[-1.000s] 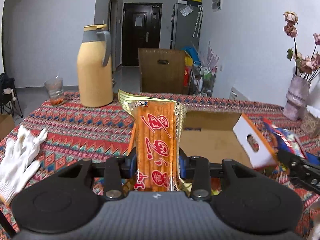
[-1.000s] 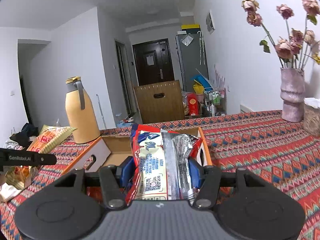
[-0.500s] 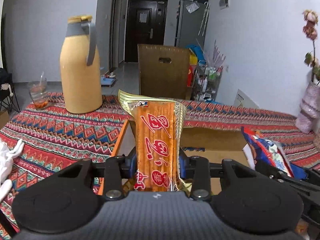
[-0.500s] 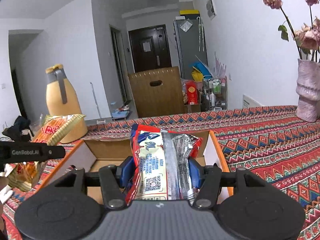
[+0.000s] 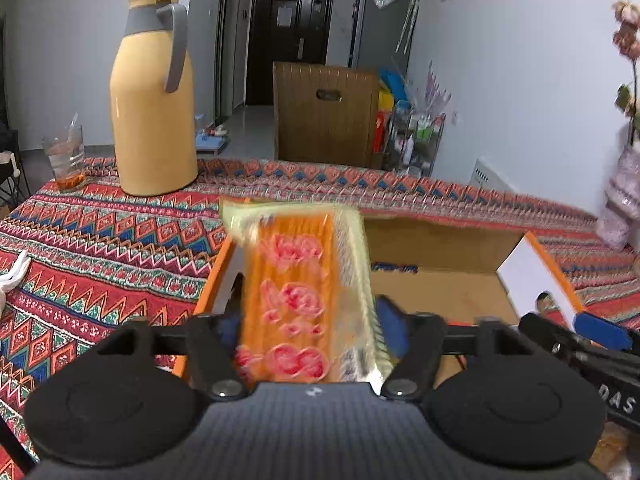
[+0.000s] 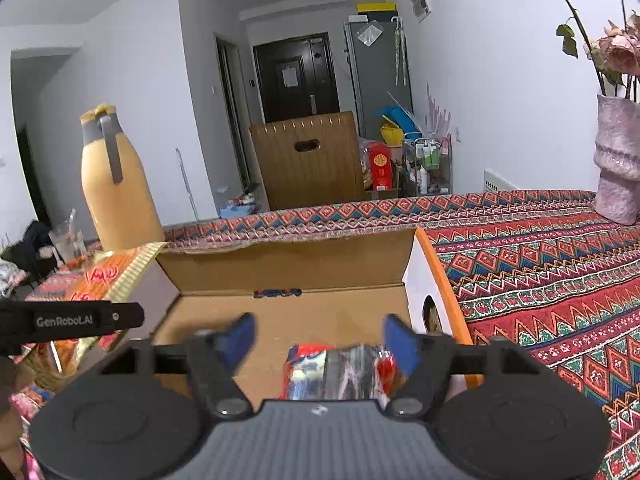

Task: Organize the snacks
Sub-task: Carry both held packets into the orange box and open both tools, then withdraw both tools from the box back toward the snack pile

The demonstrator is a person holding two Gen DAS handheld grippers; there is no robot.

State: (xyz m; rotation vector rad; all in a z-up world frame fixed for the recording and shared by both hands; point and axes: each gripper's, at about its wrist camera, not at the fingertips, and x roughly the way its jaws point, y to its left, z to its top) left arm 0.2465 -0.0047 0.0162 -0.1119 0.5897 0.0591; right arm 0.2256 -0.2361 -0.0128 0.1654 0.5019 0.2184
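1. The cardboard box (image 6: 288, 280) sits open on the table (image 6: 540, 280), its open top facing up.
2. Left of the box, further back on the table, stands the thermos jug (image 5: 152, 96).
3. Left of the jug, beside it, stands a drinking glass (image 5: 66, 158).
4. Right of the box, well apart at the table's far edge, stands the vase (image 6: 618, 160).
5. Behind the box, beyond the table, stands a wooden chair back (image 6: 308, 160).
6. Over the box's left wall hangs a snack packet (image 5: 300, 300).
7. Over the box's near edge, toward its right wall, lies a second packet (image 6: 340, 372).
8. A glove (image 5: 10, 276) lies far left of the box.
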